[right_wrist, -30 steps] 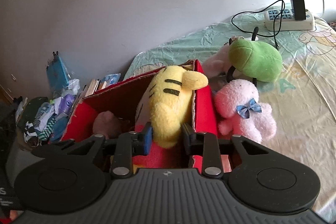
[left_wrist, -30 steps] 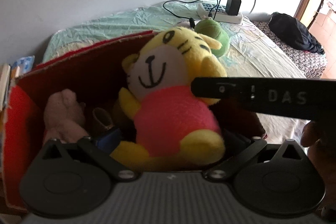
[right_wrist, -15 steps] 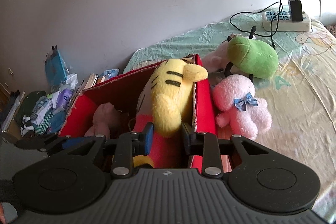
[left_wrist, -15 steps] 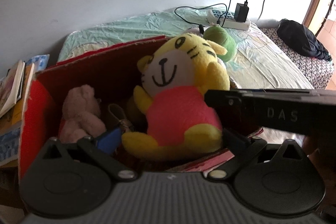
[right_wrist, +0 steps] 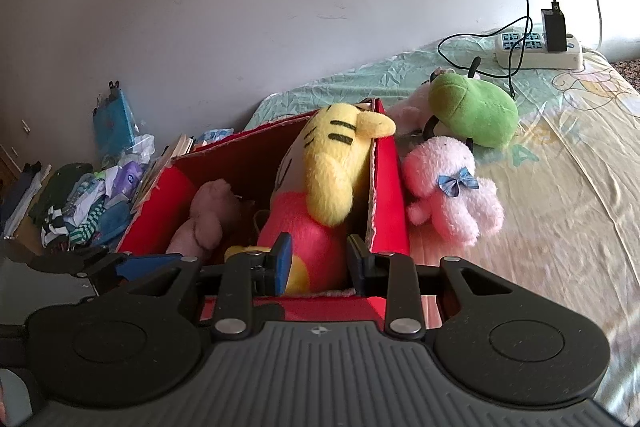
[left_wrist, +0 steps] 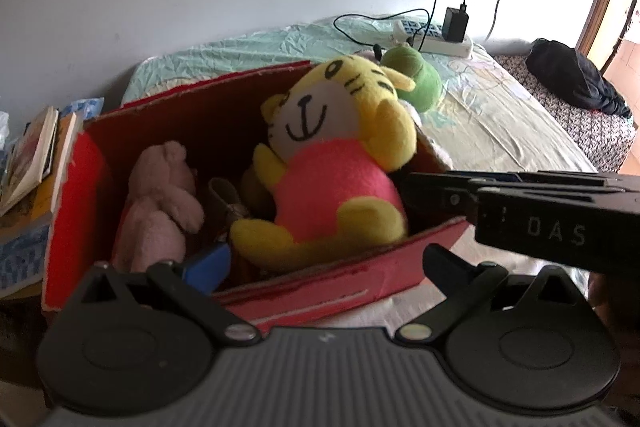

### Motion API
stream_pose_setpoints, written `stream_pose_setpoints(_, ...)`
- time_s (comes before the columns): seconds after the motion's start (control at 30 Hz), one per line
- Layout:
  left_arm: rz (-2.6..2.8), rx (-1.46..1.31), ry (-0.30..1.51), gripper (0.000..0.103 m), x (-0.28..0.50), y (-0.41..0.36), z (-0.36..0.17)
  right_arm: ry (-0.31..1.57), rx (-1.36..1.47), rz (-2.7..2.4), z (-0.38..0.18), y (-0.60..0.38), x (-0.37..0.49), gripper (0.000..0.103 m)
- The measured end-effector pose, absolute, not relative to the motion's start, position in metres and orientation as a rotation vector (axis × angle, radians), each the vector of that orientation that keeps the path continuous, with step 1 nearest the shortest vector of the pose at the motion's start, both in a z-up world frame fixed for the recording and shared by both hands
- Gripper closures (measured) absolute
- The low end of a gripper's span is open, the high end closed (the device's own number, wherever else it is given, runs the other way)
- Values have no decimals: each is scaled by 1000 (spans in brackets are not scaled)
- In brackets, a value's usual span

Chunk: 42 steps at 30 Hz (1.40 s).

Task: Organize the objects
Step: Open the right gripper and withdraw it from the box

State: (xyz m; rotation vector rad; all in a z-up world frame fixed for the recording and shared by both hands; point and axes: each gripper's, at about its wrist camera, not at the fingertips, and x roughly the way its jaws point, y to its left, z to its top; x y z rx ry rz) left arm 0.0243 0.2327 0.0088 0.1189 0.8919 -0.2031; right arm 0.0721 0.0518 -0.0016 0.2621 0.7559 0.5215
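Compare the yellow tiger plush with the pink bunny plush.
The yellow tiger plush sits inside the red box; the pink bunny plush lies outside it on the bed. The tiger is larger. The bunny wears a blue bow, the tiger a pink shirt. Both are soft toys.

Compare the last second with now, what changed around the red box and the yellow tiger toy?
Both grippers have pulled back from the red box, so more of its near wall shows. The right gripper, whose fingers flanked the yellow tiger high on its body, now flanks only its lower body, fingers apart. The left gripper is wide open. The tiger stays seated in the box beside the beige plush; the pink plush and green plush stay on the bed.
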Motion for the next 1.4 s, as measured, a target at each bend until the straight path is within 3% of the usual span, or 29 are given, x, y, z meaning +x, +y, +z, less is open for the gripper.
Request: stream_pose_setpoints(1.4, -161, 201, 877, 1, 18, 212, 1, 639, 279, 597, -10, 39, 52, 70)
